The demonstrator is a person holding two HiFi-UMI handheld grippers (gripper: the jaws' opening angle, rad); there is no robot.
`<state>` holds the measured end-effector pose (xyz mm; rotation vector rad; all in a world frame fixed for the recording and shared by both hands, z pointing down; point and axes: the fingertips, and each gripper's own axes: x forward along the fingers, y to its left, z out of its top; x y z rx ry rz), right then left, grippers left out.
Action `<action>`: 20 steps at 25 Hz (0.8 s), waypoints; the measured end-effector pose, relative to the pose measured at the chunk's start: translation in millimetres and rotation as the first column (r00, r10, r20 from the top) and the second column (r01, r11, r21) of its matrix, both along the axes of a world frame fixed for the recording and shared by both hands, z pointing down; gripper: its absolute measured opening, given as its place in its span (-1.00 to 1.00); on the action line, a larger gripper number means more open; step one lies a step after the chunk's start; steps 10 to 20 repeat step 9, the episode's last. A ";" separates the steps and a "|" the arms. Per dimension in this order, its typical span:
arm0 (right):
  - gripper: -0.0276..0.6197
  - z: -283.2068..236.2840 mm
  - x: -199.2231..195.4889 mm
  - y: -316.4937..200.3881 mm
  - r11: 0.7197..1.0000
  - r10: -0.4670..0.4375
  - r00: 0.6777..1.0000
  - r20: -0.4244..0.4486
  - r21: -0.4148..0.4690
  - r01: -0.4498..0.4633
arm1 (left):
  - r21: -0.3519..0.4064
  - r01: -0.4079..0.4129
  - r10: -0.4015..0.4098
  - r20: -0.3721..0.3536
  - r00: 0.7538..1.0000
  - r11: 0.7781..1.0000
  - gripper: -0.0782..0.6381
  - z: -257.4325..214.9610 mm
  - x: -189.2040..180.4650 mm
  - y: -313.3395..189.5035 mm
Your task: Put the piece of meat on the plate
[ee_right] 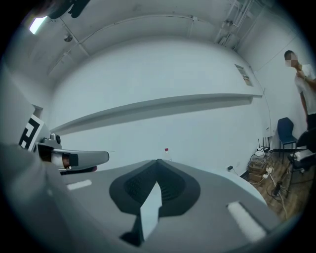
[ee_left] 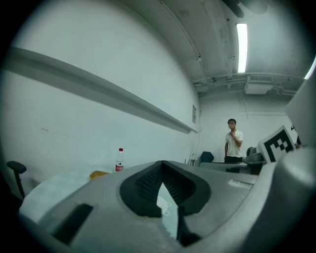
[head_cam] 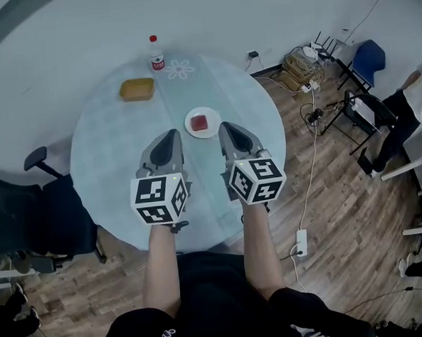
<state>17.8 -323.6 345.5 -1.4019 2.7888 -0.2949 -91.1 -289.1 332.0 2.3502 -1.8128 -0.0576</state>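
Note:
The red piece of meat lies on the small white plate near the middle of the round table. In the head view both grippers hover level over the table's near half. My left gripper is just left of the plate and my right gripper just right of it. Neither touches the plate. The left gripper is shut with nothing between its tips, and a sliver of the plate shows through the gap below them. The right gripper is shut and empty too.
A yellow tray and a red-capped bottle stand at the table's far edge. A black chair is at the left. Cables and a power strip lie on the wooden floor at the right. A person stands across the room.

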 end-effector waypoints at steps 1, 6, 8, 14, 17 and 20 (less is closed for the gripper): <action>-0.89 0.7 -1.5 0.3 1.000 0.004 1.000 -0.001 -0.001 -0.004 | -0.001 0.000 0.000 0.002 1.000 1.000 -0.79 0.1 -2.7 0.7; -0.89 2.4 -12.8 4.0 1.000 -0.029 0.999 -0.018 0.008 0.029 | -0.030 0.018 -0.018 0.023 1.000 0.999 -0.79 14.8 -13.2 7.4; -0.89 1.9 -8.1 2.5 0.999 -0.039 0.999 -0.024 0.012 0.040 | -0.045 0.028 -0.027 0.033 0.999 0.999 -0.79 22.0 -8.6 6.9; -0.89 1.7 -4.5 1.6 0.999 -0.042 0.999 -0.027 0.015 0.043 | -0.051 0.031 -0.030 0.036 0.999 0.998 -0.79 25.0 -5.3 6.2; -0.89 1.7 -4.5 1.6 0.999 -0.042 0.999 -0.027 0.015 0.043 | -0.051 0.031 -0.030 0.036 0.999 0.998 -0.79 25.0 -5.3 6.2; -0.89 1.7 -4.5 1.6 0.999 -0.042 0.999 -0.027 0.015 0.043 | -0.051 0.031 -0.030 0.036 0.999 0.998 -0.79 25.0 -5.3 6.2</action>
